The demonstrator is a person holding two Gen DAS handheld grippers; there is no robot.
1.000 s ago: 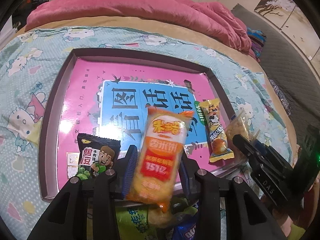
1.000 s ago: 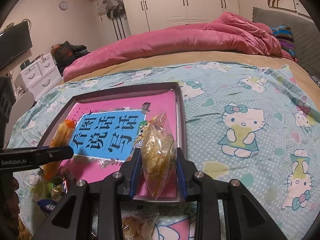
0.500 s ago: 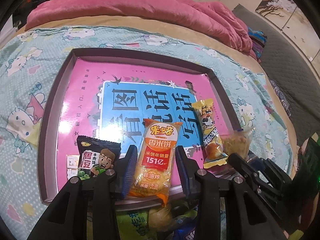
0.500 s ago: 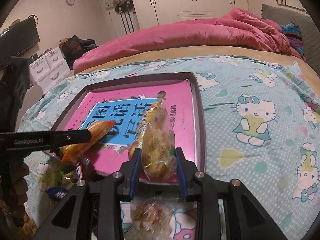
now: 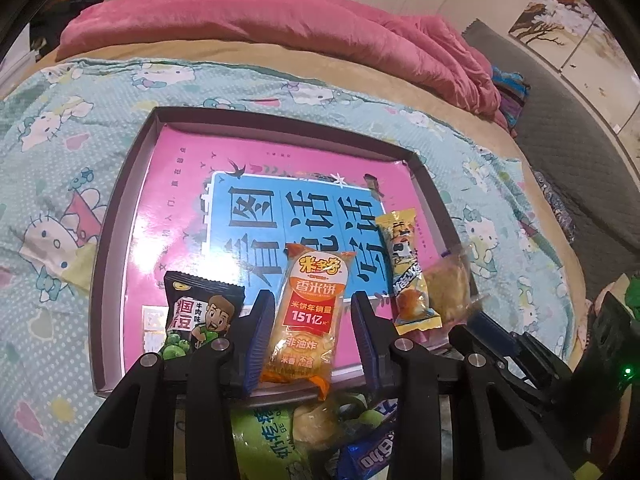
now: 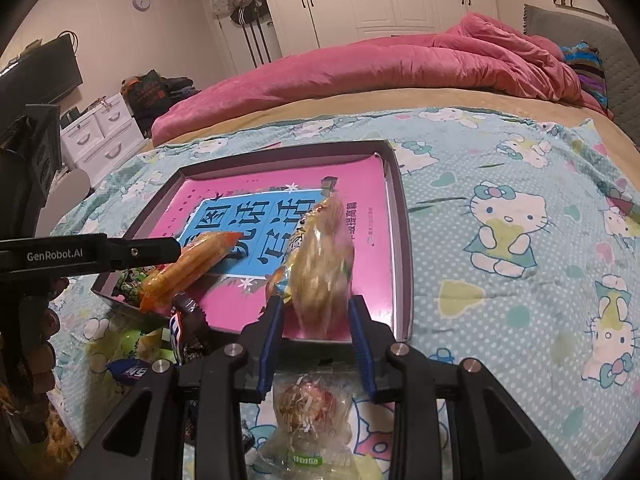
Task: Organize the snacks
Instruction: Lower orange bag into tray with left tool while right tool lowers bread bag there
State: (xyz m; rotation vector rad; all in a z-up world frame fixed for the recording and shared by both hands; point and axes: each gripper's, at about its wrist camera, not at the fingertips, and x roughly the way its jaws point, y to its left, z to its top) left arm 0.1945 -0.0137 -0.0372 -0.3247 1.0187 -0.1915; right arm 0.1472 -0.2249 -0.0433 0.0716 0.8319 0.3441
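Note:
A dark-rimmed tray [image 5: 120,220] with a pink and blue printed floor lies on the bed. My left gripper [image 5: 312,300] is shut on an orange rice-cracker packet [image 5: 310,312] at the tray's near edge. Left of it in the tray lies a black green-pea packet [image 5: 200,316], right of it a yellow packet [image 5: 404,272]. My right gripper [image 6: 316,304] is shut on a clear bag of pastry [image 6: 320,272], held upright over the tray's [image 6: 404,240] near right corner. The same bag [image 5: 448,288] shows beside the yellow packet. The orange packet [image 6: 192,268] hangs tilted from the left gripper.
Loose snacks lie on the sheet in front of the tray: a green packet [image 5: 264,440], a blue one [image 5: 372,456], a clear wrapped pastry [image 6: 308,404] and a dark packet [image 6: 180,320]. A pink duvet [image 5: 280,32] is heaped behind. The cartoon-cat sheet [image 6: 520,240] spreads to the right.
Both held packets have come down toward the tray's near edge. The orange packet hangs straighter between the left pads, and the clear bag has closed in beside the yellow packet. Both grips are unchanged.

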